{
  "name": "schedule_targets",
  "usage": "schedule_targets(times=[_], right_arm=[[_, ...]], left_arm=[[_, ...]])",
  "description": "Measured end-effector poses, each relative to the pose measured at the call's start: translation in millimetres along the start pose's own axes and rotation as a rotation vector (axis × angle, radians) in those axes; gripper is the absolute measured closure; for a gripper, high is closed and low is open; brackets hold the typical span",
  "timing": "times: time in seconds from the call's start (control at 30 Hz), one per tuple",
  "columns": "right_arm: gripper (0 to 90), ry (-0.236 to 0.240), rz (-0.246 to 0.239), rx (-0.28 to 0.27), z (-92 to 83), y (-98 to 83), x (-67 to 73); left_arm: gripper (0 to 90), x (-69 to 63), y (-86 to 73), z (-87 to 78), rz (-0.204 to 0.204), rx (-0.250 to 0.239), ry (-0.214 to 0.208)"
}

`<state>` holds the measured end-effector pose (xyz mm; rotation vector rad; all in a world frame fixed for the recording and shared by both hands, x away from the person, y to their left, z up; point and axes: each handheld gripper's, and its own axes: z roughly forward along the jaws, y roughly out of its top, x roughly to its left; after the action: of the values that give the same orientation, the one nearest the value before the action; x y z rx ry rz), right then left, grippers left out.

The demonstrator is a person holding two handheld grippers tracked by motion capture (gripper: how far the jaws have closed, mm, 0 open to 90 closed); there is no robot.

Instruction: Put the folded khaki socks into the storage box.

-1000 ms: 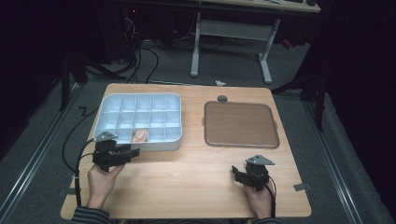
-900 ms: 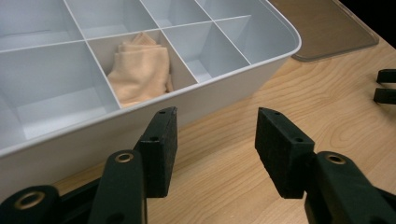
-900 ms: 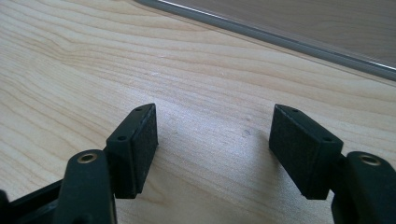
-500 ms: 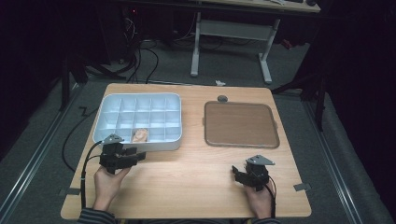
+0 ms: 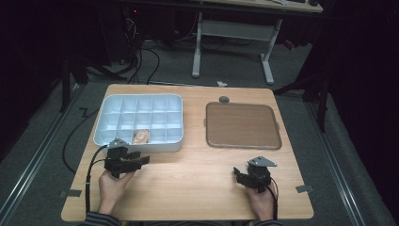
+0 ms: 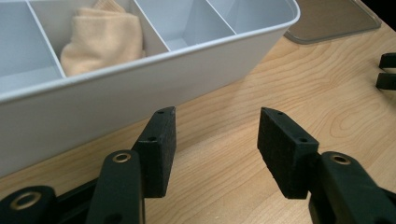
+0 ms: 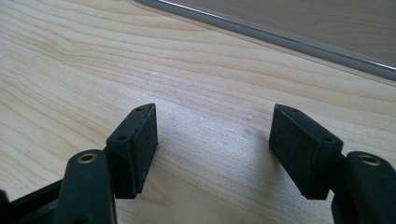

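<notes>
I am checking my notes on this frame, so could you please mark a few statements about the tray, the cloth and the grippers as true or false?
1. The folded cloth lies in the divided tray. True.
2. The left gripper holds the cloth. False: its jaws are open and empty.
3. The brown lid covers the tray. False: it lies beside it on the table.
4. The right gripper is open above bare wood. True.

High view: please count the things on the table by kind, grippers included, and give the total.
Divided white bin: 1
Folded beige cloth in a front-row compartment of the bin: 1
Brown tray: 1
Small grey round thing beyond the tray: 1
Hand-held grippers, left gripper and right gripper, both open and empty: 2
Total: 6
</notes>
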<state>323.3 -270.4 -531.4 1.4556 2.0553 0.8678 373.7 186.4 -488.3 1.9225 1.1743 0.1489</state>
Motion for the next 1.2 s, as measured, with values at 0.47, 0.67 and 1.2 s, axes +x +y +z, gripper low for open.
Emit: schedule_targets(times=[0.47, 0.67, 1.2], right_arm=[[32.5, 0.000, 0.000, 0.000, 0.0, 0.0, 0.1], [32.5, 0.000, 0.000, 0.000, 0.0, 0.0, 0.1], [32.5, 0.001, 0.000, 0.000, -0.1, 0.0, 0.1]], left_arm=[[47.1, -3.3, -10.5, 11.0, 0.003, 0.037, -0.005], [46.9, -4.4, -14.5, 16.8, -0.005, 0.039, -0.010], [45.5, -13.7, -17.8, 30.6, 0.047, 0.065, 0.027]])
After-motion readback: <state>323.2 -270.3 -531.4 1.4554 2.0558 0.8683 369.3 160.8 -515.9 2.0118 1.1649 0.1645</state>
